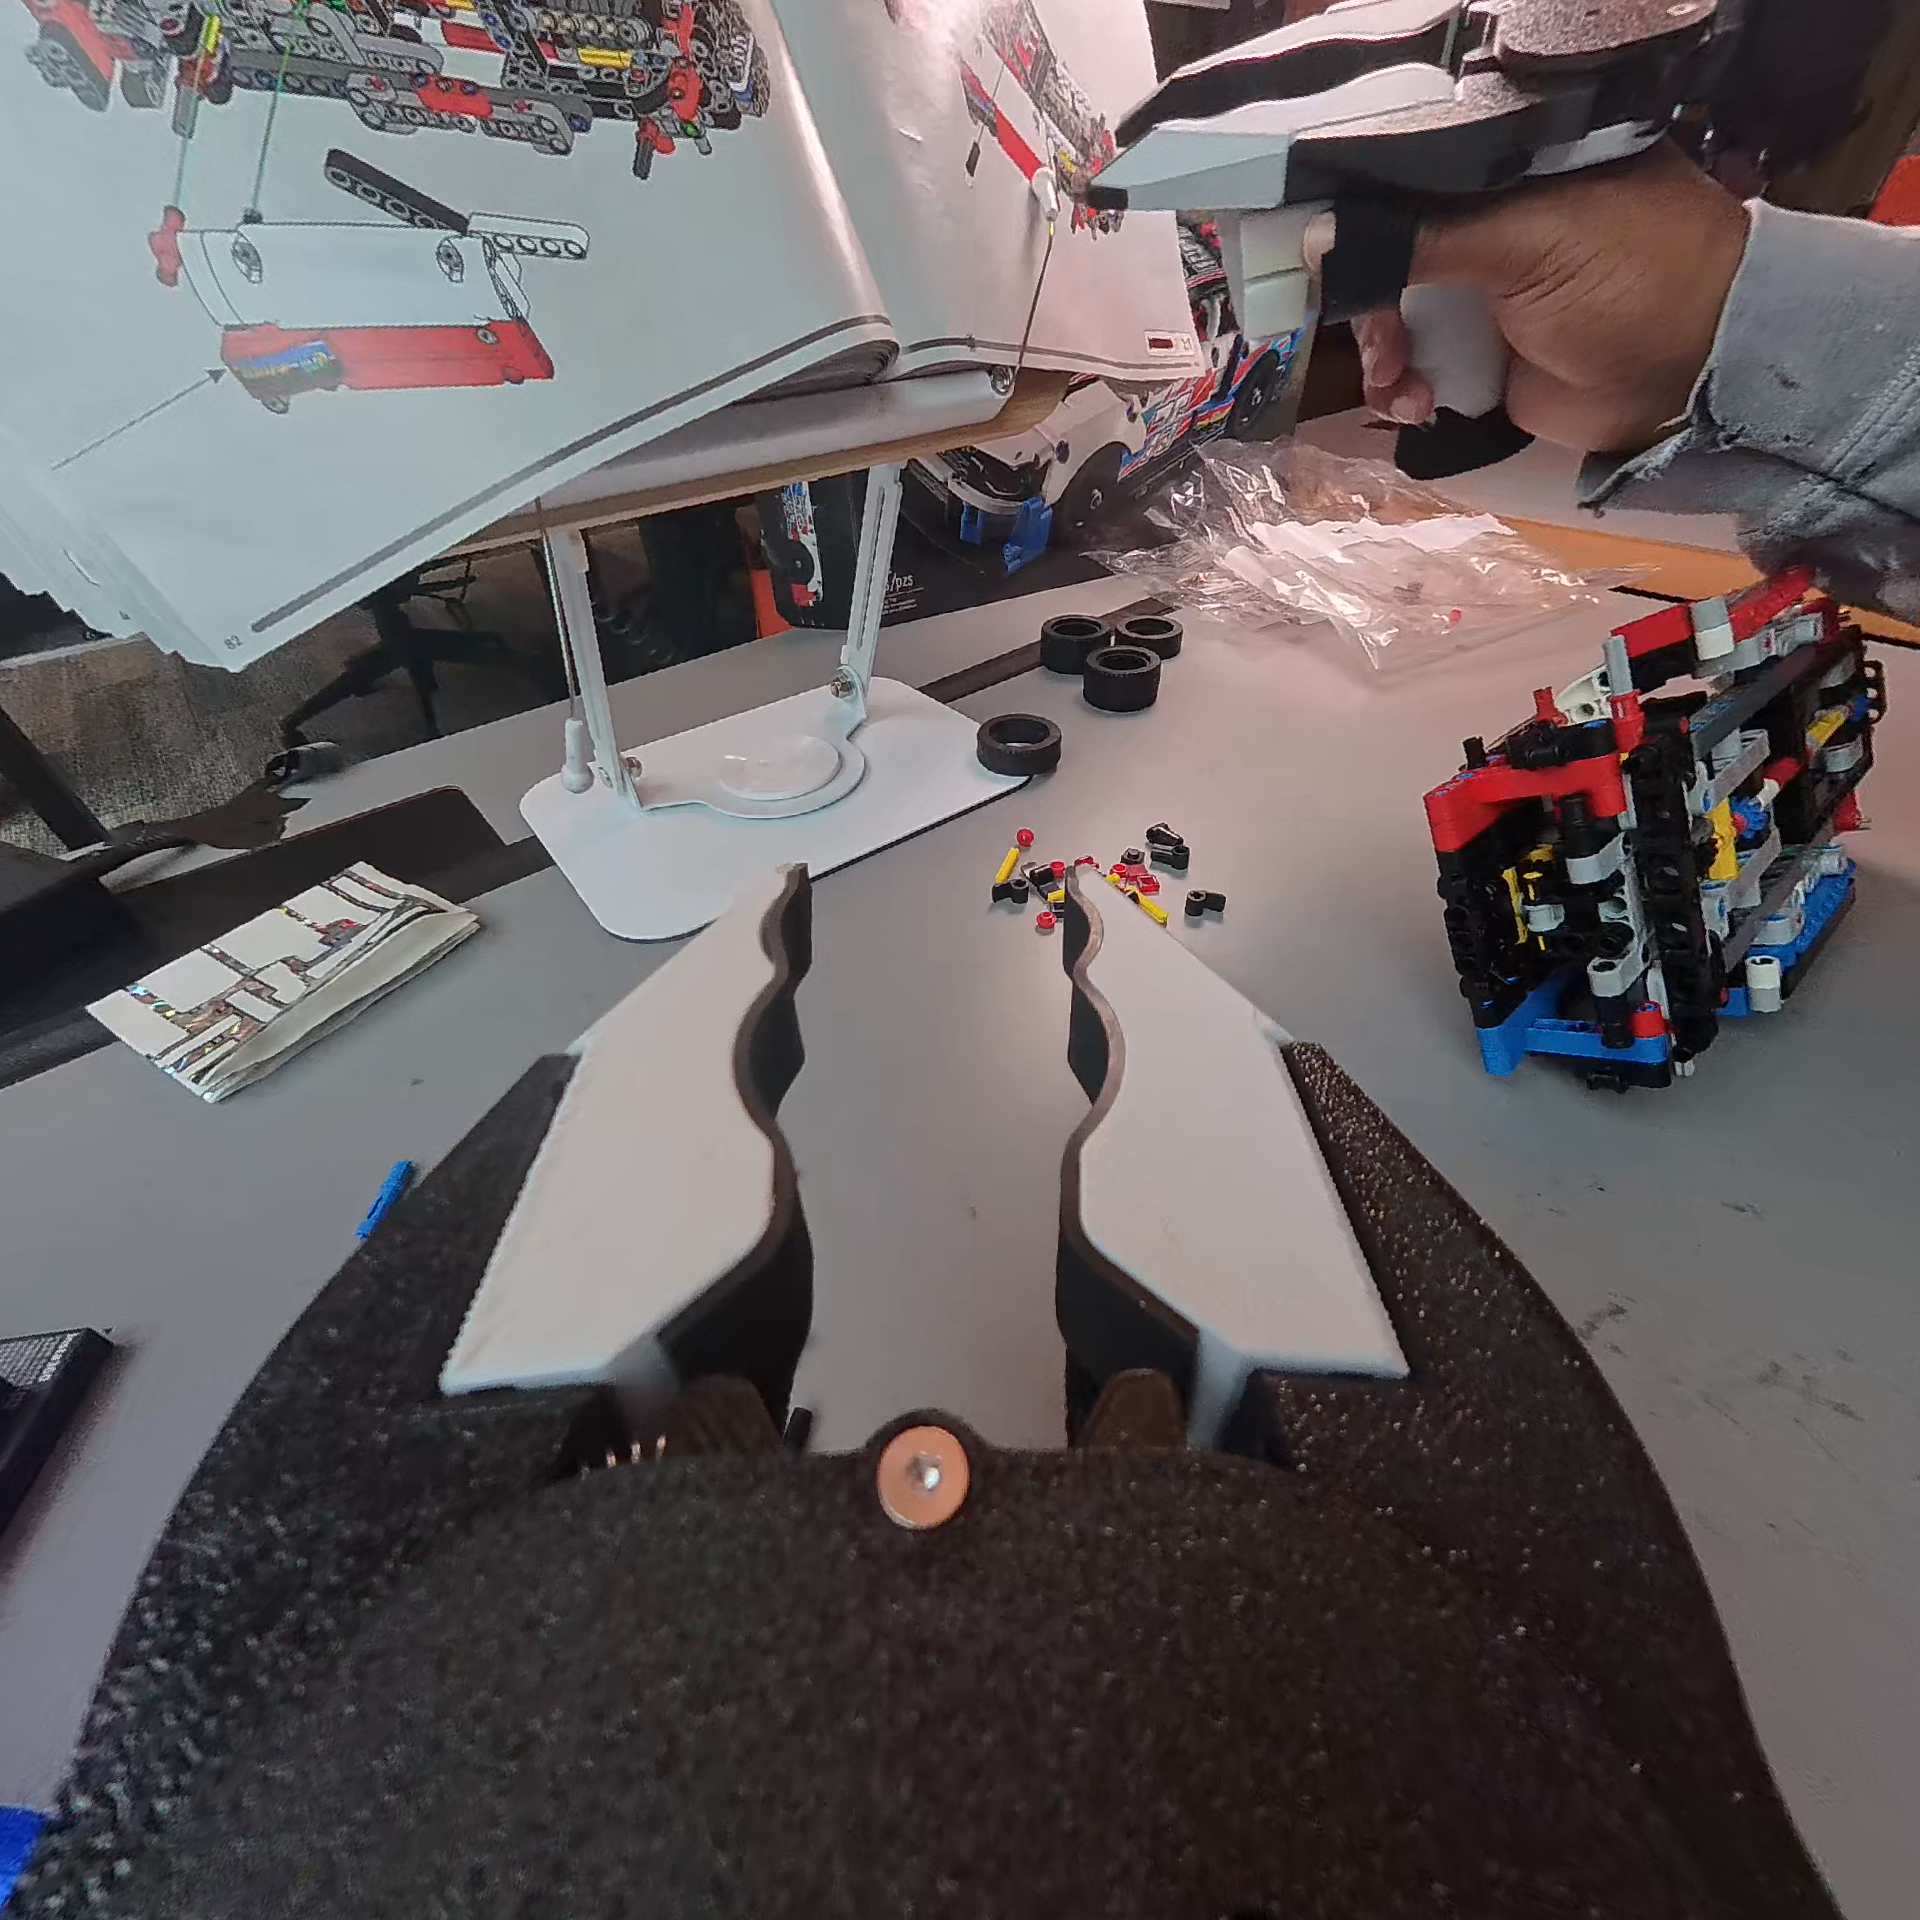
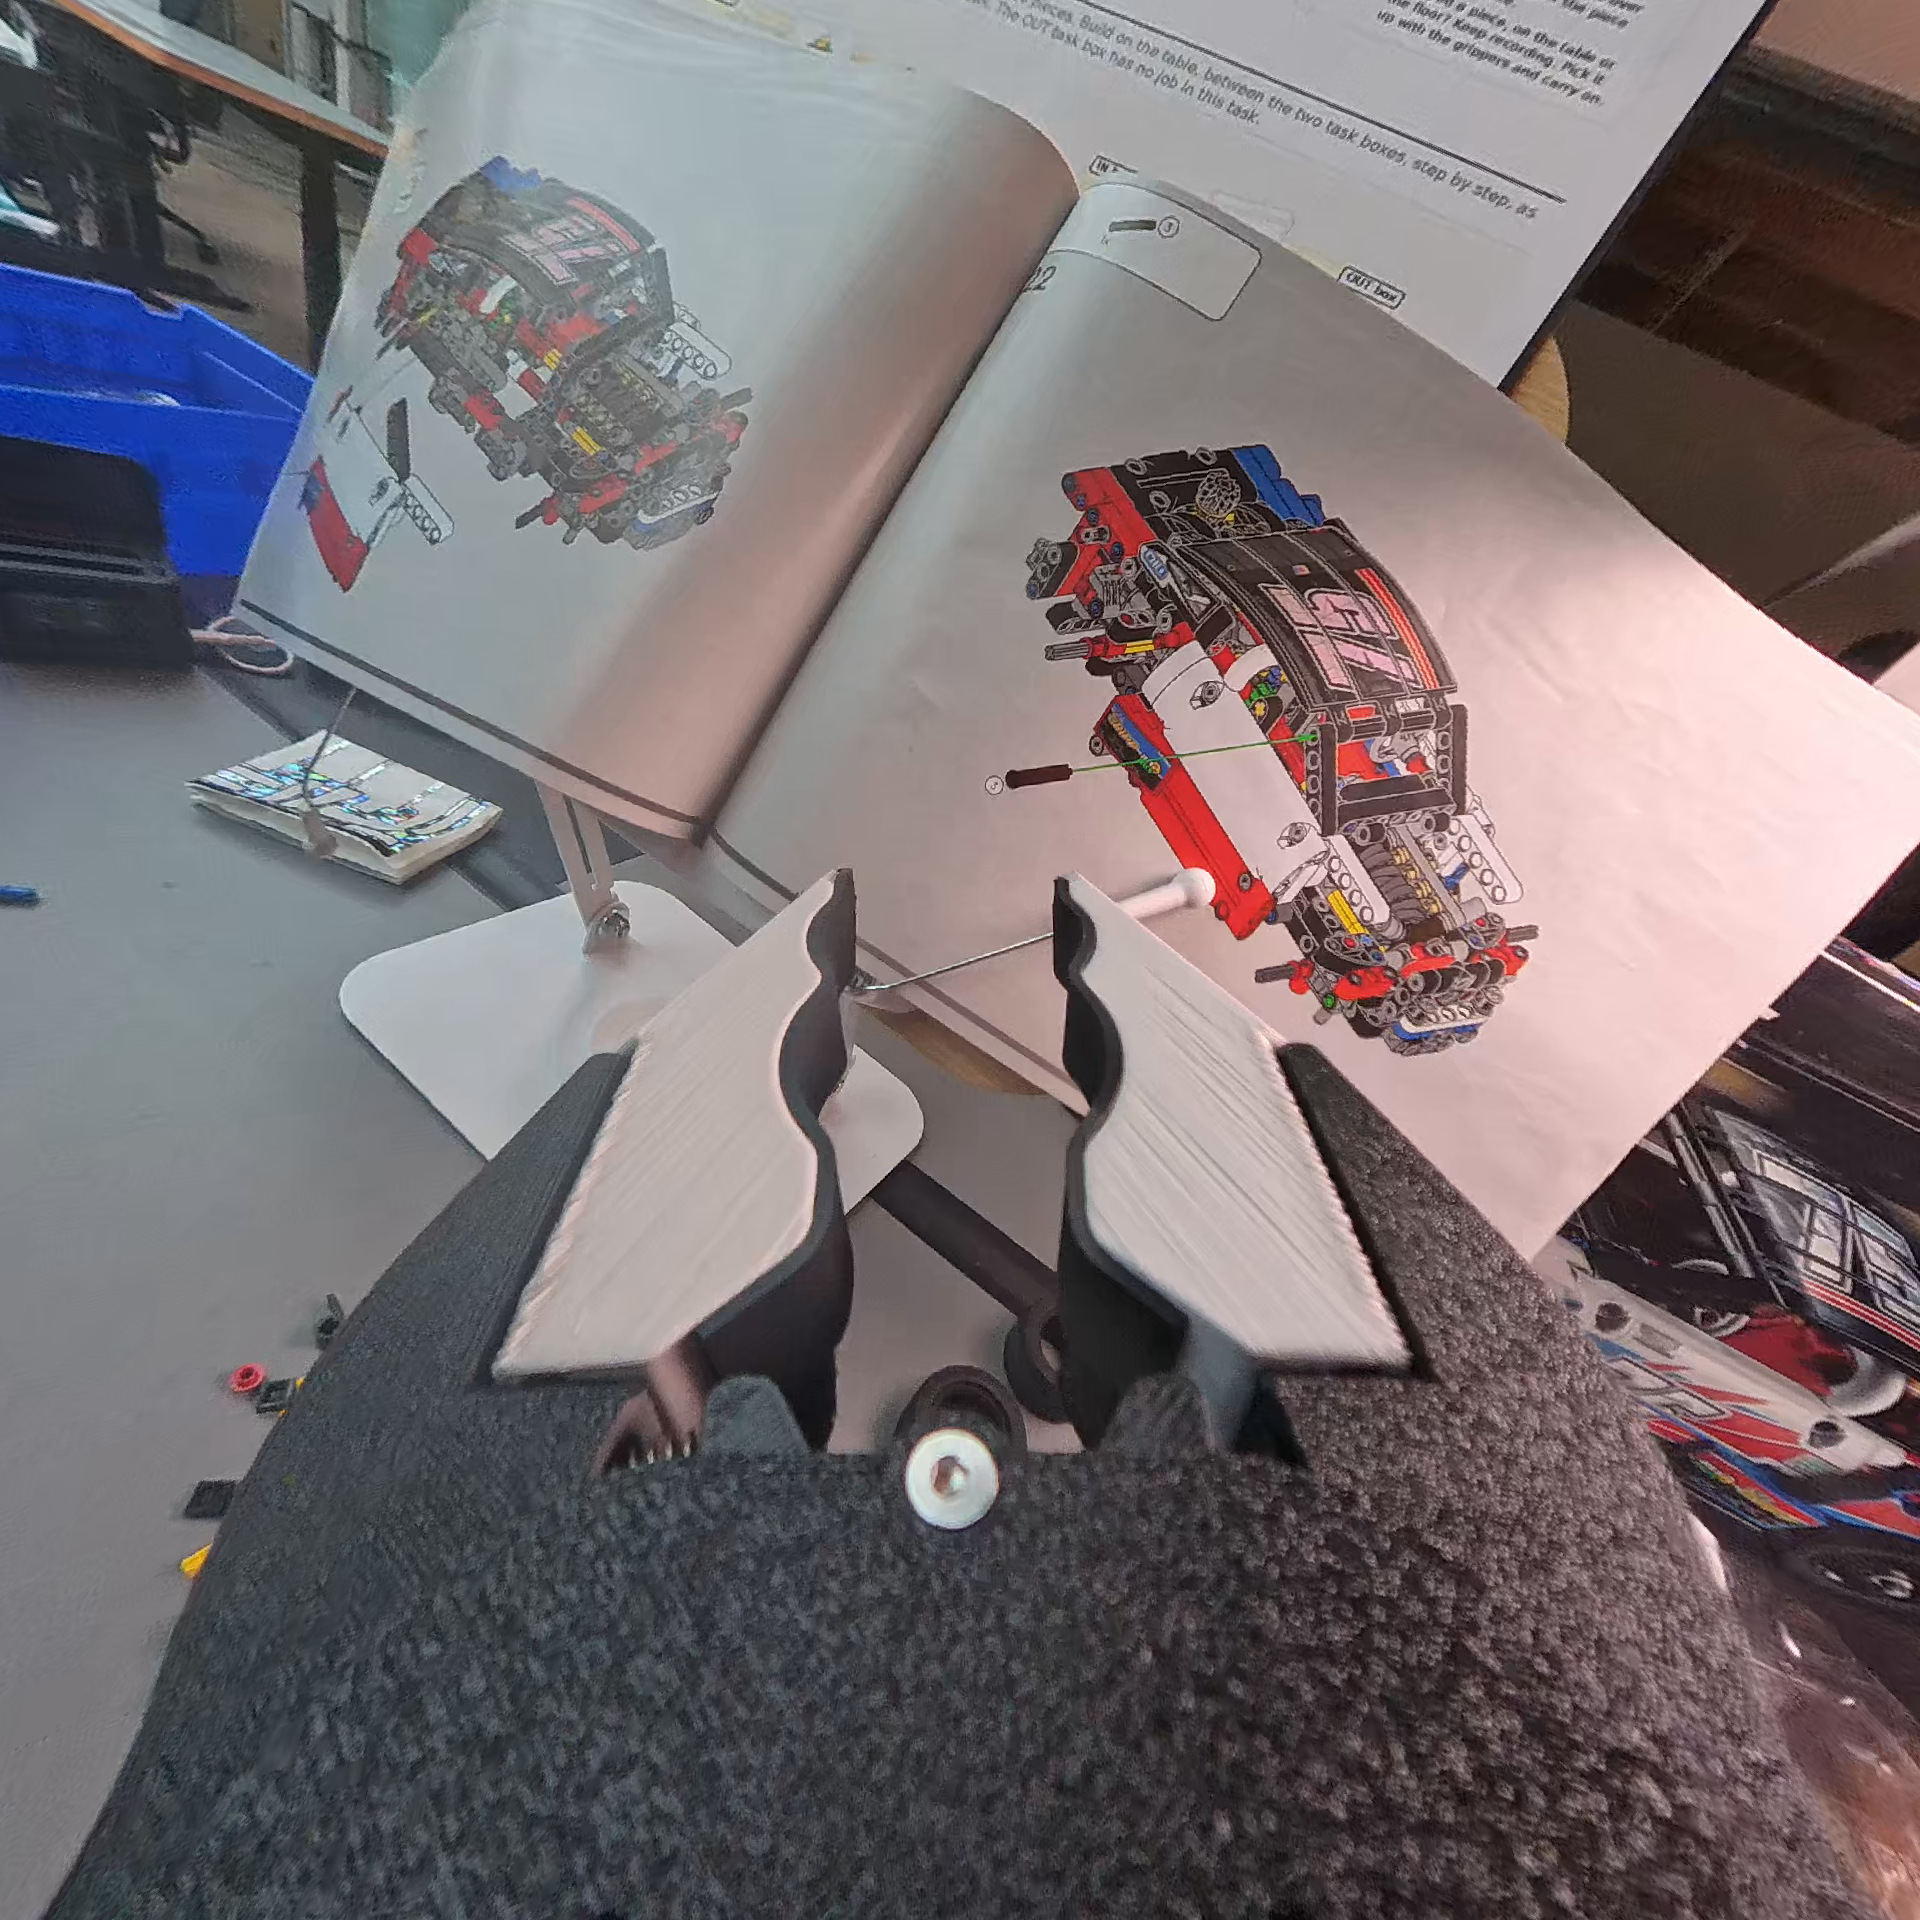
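Two grippers hang above a smooth grey table (image 1: pixel 1247 1195), both with jaws parted and nothing between them. Largest is the open instruction booklet (image 2: pixel 1195 644), glossy pages tilted on a white metal stand (image 1: pixel 748 821); the right gripper (image 2: pixel 951 909) points at its lower edge, its tips just beside the stand's thin wire page-holder (image 2: pixel 1060 925). The left gripper (image 1: pixel 935 914), light ribbed fingers with wavy black pads, hovers over bare table. A blocky, partly built brick model (image 1: pixel 1652 852) stands well to its right. Four round black rubber tyres (image 1: pixel 1117 665) lie farther off. Small loose pieces (image 1: pixel 1112 878), red, yellow and black, are scattered just beyond the left gripper's right fingertip.
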Demonstrator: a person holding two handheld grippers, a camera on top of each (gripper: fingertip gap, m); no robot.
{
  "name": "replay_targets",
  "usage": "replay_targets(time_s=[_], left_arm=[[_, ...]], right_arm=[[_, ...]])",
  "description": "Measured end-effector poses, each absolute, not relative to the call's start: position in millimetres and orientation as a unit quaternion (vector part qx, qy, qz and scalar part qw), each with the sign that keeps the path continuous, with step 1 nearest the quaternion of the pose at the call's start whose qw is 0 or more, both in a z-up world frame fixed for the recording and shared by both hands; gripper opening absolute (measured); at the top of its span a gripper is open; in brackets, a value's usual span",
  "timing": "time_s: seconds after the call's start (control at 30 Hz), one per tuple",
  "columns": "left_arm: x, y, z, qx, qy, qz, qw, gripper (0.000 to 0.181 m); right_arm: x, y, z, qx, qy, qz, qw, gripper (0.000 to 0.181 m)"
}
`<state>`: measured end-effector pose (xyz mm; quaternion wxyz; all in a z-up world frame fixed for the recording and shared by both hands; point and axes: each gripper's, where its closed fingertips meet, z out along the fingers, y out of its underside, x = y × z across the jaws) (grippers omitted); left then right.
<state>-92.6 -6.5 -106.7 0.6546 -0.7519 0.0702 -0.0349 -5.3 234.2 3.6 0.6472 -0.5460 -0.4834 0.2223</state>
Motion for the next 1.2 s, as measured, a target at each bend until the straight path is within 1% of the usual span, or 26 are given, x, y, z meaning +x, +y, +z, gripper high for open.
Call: replay_targets(time_s=[0.17, 0.37, 0.53, 0.6, 0.67, 0.73, 0.8, 0.87, 1.0, 1.2], left_arm=[[-91, -5, -111, -0.756, 0.071, -0.037, 0.649, 0.047], [-92, -4, -113, -0.758, 0.068, -0.038, 0.647, 0.047], [-90, -3, -116, -0.760, 0.070, -0.042, 0.645, 0.047], [-88, -3, -117, -0.761, 0.071, -0.044, 0.643, 0.047], [-87, -3, -118, -0.762, 0.073, -0.041, 0.642, 0.047], [-87, -3, -118, -0.761, 0.074, -0.037, 0.644, 0.047], [-89, -3, -116, -0.759, 0.071, -0.037, 0.647, 0.047], [-91, -3, -115, -0.757, 0.066, -0.036, 0.649, 0.047], [-94, -2, -116, -0.758, 0.061, -0.036, 0.648, 0.047], [-96, -3, -115, -0.756, 0.058, -0.035, 0.651, 0.047]], right_arm=[[13, 215, 9, -0.553, -0.461, 0.264, 0.642, 0.038], [40, 167, 23, -0.544, -0.476, 0.295, 0.625, 0.037], [57, 115, 32, -0.519, -0.447, 0.373, 0.625, 0.027], [55, 92, 29, -0.506, -0.428, 0.419, 0.621, 0.025], [52, 75, 24, -0.490, -0.412, 0.442, 0.628, 0.026], [49, 63, 24, -0.459, -0.412, 0.430, 0.659, 0.027], [49, 55, 27, -0.435, -0.426, 0.393, 0.689, 0.026], [53, 50, 37, -0.421, -0.421, 0.389, 0.703, 0.026], [61, 44, 46, -0.425, -0.400, 0.445, 0.679, 0.027], [74, 50, 46, -0.434, -0.381, 0.456, 0.677, 0.028]])
